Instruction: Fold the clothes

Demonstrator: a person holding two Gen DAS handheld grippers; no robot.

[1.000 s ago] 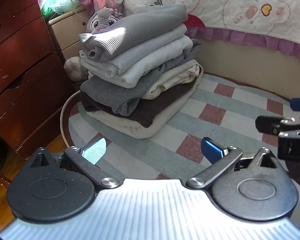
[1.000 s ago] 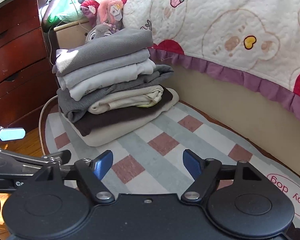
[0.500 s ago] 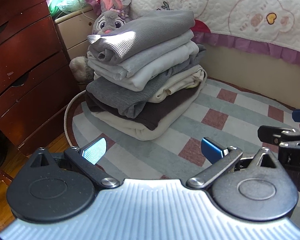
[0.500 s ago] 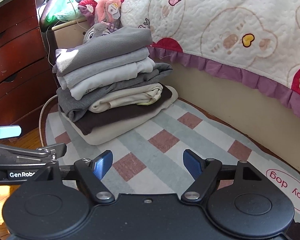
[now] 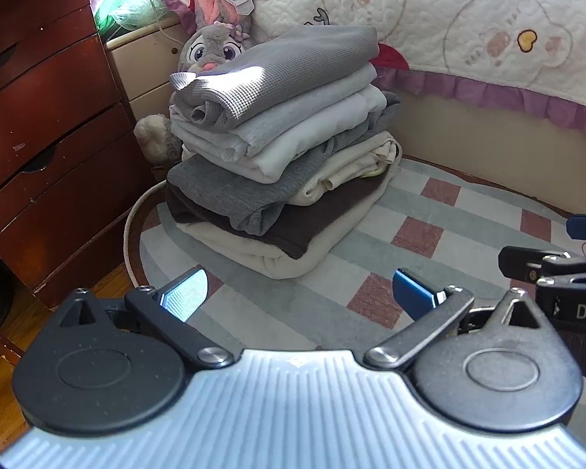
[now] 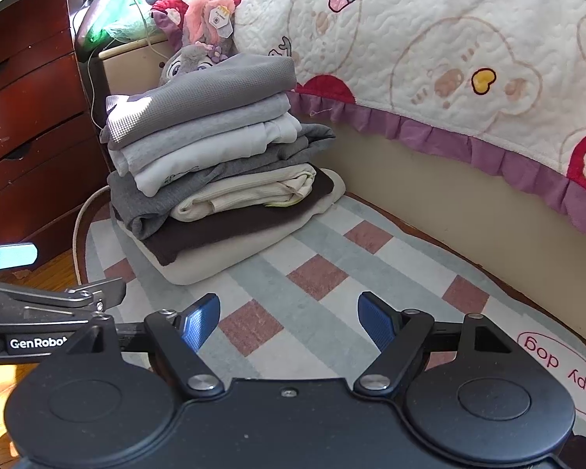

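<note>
Nearby, "GenRobot" on left gripper (image 6: 9, 254), "happy dog" on rug (image 6: 558, 375), both grippers spread, empty, right gripper (image 6: 289, 322).

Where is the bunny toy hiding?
The bunny toy peeks out from behind the pile of folded clothes, upper left of centre in both views, between the cream cabinet and the quilt.

Mounted low on each handheld gripper, aimed forward and downward along the fingers. Both facing the tall stack of folded grey, white and brown clothes (image 5: 281, 148) (image 6: 215, 168) at twelve o'clock, near, upon the checked grey-and-pink rug (image 5: 429, 230) (image 6: 316, 277). Shared: stack, rug, quilted bedspread (image 5: 468, 23) (image 6: 429, 51).
</note>
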